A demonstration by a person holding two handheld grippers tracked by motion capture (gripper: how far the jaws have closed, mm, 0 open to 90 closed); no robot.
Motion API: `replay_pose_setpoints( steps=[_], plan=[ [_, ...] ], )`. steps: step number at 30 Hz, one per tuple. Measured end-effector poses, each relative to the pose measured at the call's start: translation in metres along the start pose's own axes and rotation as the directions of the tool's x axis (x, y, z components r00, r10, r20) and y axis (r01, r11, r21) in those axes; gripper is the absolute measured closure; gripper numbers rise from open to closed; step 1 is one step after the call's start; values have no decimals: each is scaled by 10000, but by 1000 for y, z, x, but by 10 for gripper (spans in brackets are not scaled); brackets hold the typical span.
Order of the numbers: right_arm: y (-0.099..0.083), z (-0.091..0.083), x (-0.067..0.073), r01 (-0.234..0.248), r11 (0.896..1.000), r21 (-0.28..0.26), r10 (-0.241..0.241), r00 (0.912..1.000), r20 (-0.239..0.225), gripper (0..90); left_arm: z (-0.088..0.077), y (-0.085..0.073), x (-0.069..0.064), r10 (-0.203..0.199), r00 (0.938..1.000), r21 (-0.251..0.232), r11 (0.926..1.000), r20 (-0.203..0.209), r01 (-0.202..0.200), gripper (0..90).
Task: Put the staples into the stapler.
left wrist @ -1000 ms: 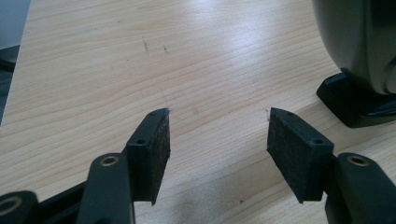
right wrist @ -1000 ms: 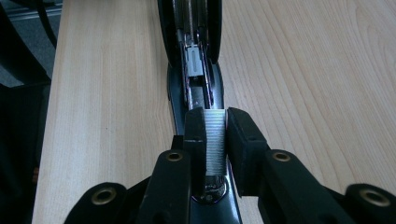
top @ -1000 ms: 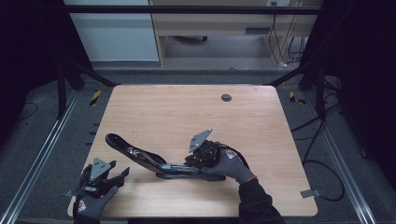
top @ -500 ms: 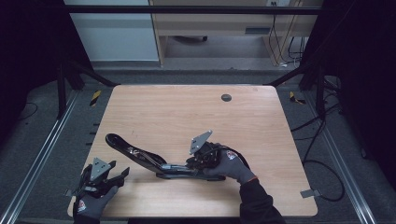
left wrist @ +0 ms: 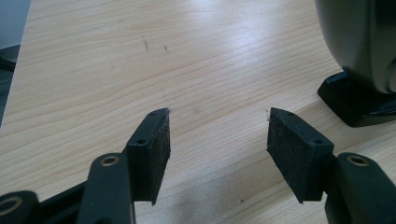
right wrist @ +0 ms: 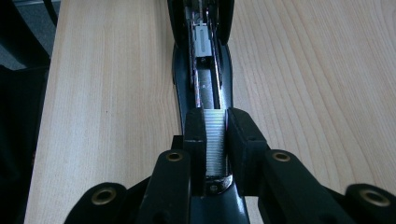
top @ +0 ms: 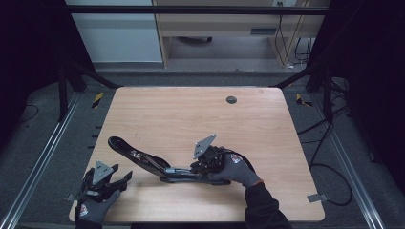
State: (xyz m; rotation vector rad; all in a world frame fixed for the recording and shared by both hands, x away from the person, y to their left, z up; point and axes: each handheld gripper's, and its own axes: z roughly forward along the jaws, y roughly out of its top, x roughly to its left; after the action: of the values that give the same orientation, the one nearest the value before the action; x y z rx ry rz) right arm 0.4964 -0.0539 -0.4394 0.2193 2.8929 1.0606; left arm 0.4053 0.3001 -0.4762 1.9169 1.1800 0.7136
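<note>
stapler (top: pixel 157 164) opened flat | long axis left-right | lid end far-left

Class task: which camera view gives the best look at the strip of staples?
The right gripper view: the staple strip sits close up between the right gripper pads, over the opened stapler. The high view shows the stapler, staples indistinct.

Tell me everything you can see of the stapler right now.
The stapler is black, glossy, lying opened flat on the wooden table, its curved top arm swung out toward the left. Its metal magazine channel is exposed. In the right gripper view a silvery strip of staples sits in the channel's near end, with the right gripper shut on it. The left gripper is open, apart from the stapler.
</note>
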Motion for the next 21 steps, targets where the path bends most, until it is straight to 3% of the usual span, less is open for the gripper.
replay_pose_setpoints(
  steps=[21],
  plan=[
    [-1,4,-1,100,9999,66,-100,9999,-125,785,0,0,0,17,10000,15,10000,-6,-17,391]
  ],
)
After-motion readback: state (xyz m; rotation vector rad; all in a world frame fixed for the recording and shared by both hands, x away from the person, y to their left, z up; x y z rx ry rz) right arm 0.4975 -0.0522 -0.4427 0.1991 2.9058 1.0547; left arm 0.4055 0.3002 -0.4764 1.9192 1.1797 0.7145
